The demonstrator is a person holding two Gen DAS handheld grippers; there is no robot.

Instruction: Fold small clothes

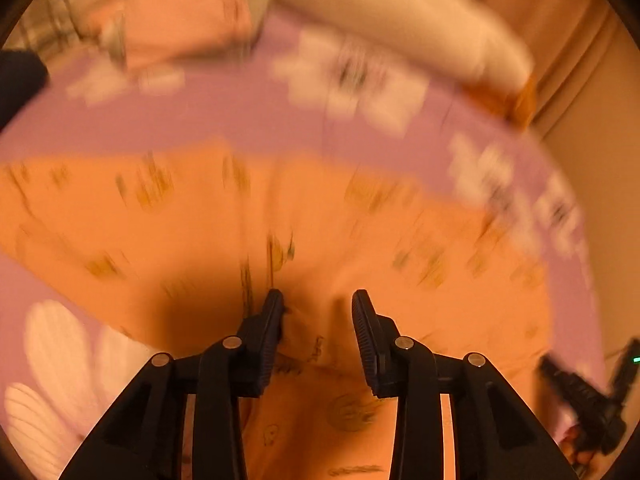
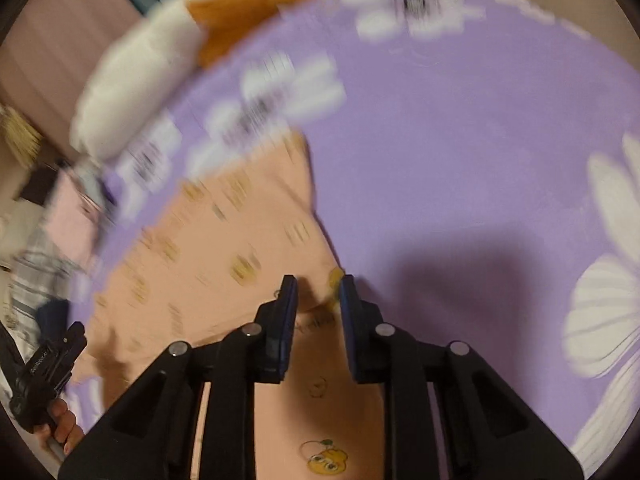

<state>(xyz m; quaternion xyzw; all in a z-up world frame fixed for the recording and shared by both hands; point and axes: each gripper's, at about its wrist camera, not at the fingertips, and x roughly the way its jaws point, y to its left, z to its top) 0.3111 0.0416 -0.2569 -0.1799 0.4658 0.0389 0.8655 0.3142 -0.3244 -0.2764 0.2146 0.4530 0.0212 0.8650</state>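
Progress: early (no finished fold visible) | garment: your peach printed garment [image 1: 320,216] lies mid-frame on the purple bedsheet [image 2: 460,128] | left gripper [image 1: 318,300]: jaws spread over a raised fabric ridge | right gripper [image 2: 318,284]: jaws pinching the garment's edge | left: folding

A bed [image 2: 460,140] in a purple flowered sheet [image 1: 240,116] lies under warm dim light; a white pillow [image 1: 420,20] and curtain [image 1: 572,56] sit beyond the tongs.

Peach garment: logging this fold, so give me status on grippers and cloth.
Left gripper open over the peach garment. Right gripper pinching its edge. Garment flat on purple bedsheet. Nothing in the way.
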